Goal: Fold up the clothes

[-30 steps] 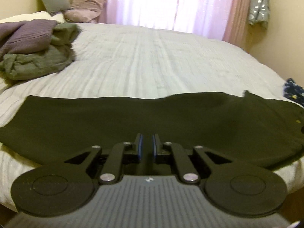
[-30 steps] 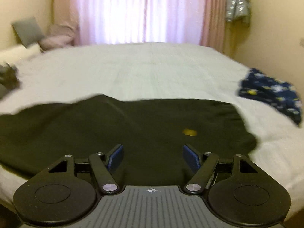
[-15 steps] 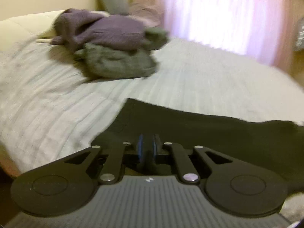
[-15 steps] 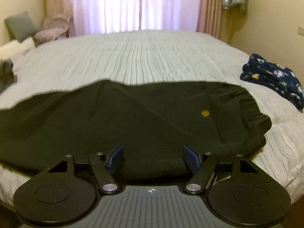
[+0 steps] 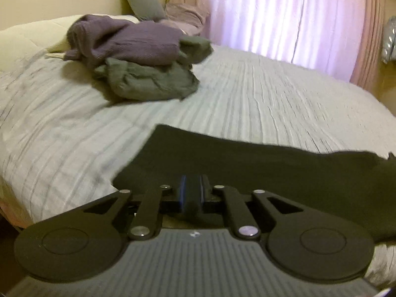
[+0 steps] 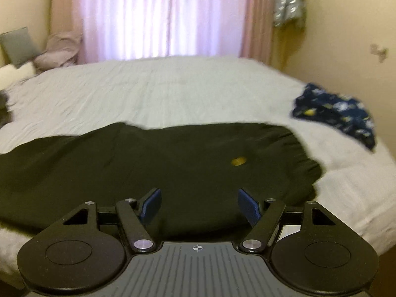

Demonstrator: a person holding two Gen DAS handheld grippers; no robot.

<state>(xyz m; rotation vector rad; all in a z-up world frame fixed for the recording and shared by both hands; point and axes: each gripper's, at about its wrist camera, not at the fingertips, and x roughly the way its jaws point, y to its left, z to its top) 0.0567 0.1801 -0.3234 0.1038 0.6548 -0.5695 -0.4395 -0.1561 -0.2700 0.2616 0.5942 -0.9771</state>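
A black garment (image 5: pixel 272 173) lies spread flat across the near side of the bed (image 5: pixel 247 99). My left gripper (image 5: pixel 193 190) is at the garment's left end, near its front edge, shut with a fold of the black cloth pinched between the blue pads. In the right wrist view the same garment (image 6: pixel 173 163) shows a gathered band at its right end and a small yellow mark (image 6: pixel 238 161). My right gripper (image 6: pixel 198 205) hovers over the garment's near edge, open, with nothing between its fingers.
A heap of purple and green clothes (image 5: pixel 138 59) sits at the bed's far left. A folded dark blue patterned garment (image 6: pixel 334 113) lies at the right edge. Pillows (image 5: pixel 141 0) lean at the head, and pink curtains (image 6: pixel 160 17) hang behind the grey bedspread (image 6: pixel 173 86).
My left gripper has moved leftward to the garment's left end and now pinches black cloth. My right gripper stays open over the right part, its view shifting slightly.
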